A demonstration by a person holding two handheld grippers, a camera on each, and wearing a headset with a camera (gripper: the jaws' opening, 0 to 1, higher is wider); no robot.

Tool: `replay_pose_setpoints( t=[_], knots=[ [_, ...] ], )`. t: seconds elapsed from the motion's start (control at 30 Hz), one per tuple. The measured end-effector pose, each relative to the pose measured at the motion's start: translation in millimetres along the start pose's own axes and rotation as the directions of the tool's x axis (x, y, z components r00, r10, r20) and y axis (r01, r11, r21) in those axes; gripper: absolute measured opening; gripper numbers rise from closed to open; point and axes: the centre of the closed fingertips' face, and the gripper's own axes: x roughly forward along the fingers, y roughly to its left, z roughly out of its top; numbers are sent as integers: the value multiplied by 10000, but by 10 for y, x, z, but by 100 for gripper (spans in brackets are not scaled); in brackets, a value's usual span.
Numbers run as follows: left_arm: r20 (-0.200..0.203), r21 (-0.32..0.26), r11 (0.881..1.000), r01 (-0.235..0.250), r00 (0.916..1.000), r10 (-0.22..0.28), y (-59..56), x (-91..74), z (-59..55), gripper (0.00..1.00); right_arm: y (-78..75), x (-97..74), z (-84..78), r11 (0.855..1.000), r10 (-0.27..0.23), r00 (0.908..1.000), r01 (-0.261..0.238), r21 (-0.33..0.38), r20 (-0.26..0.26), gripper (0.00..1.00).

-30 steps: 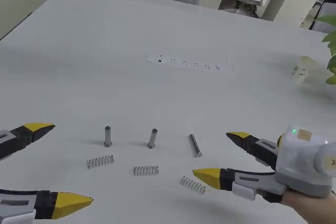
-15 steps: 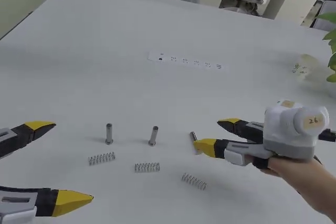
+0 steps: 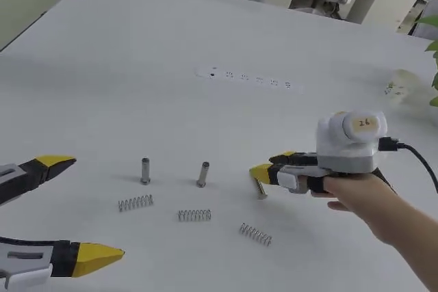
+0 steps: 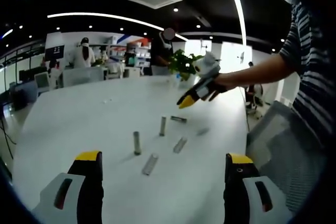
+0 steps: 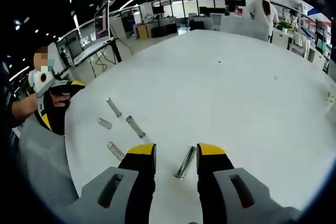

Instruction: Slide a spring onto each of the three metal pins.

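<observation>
Two metal pins stand upright on the white table, the left pin point(image 3: 145, 170) and the middle pin point(image 3: 203, 174). The third pin point(image 3: 261, 189) point(image 5: 185, 162) lies flat. My right gripper point(image 3: 274, 165) point(image 5: 175, 153) is low over it, open, a jaw on either side of the pin and not touching it. Three springs lie in front of the pins: left spring point(image 3: 135, 202), middle spring point(image 3: 194, 215), right spring point(image 3: 255, 234). My left gripper point(image 3: 82, 208) point(image 4: 164, 161) hovers wide open at the near left, holding nothing, facing the pins point(image 4: 137, 142).
A flush power strip point(image 3: 250, 78) sits in the table's middle. A crumpled clear object point(image 3: 400, 85) and plant leaves are at the far right. Office chairs stand beyond the far edge. A cable trails from the right gripper.
My right gripper has moved left and away from me, past the right spring, to the lying pin, and its jaws have narrowed around it. The left gripper has stayed put.
</observation>
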Motion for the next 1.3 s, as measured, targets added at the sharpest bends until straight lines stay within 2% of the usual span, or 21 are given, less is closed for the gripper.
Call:
replay_pose_setpoints(
  t=[0.23, 0.33, 0.43, 0.7, 1.03, 1.1, 1.17, 1.3],
  knots=[
    [-3, -69, 10000, -10, 10000, 10, -1, -21, -16, 93, -162, 144, -79, 9975, -505, 9959, 540, 452, -755, 19],
    [-31, -79, 10000, -21, 10000, 21, -1, -25, -25, 93, -176, 198, -117, 9938, -445, 9950, 532, 972, -897, 19],
    [-43, -115, 9999, -11, 10000, 10, -3, -31, -38, 93, -172, 239, -147, 9927, -468, 9939, 574, 1060, -995, 16],
    [-68, -167, 9999, -37, 10000, 35, 2, -37, -54, 93, -193, 332, -301, 9915, -756, 9841, 914, 930, -1605, 15],
    [-103, -208, 9998, -34, 9999, 32, -10, -41, -72, 92, -208, 409, -350, 9921, -1040, 9757, 1153, 485, -1930, 13],
    [-143, -227, 9997, -28, 9999, 25, -15, -43, -83, 92, -232, 428, -331, 9922, -1204, 9750, 1243, 93, -1869, 11],
    [-160, -233, 9997, -25, 9999, 21, -18, -43, -88, 92, -231, 415, -343, 9907, -1309, 9707, 1359, 112, -2017, 8],
    [-189, -217, 9998, -13, 9998, 9, -25, -41, -90, 92, -219, 427, -333, 9903, -1304, 9711, 1372, 205, -1998, 5]
  ],
)
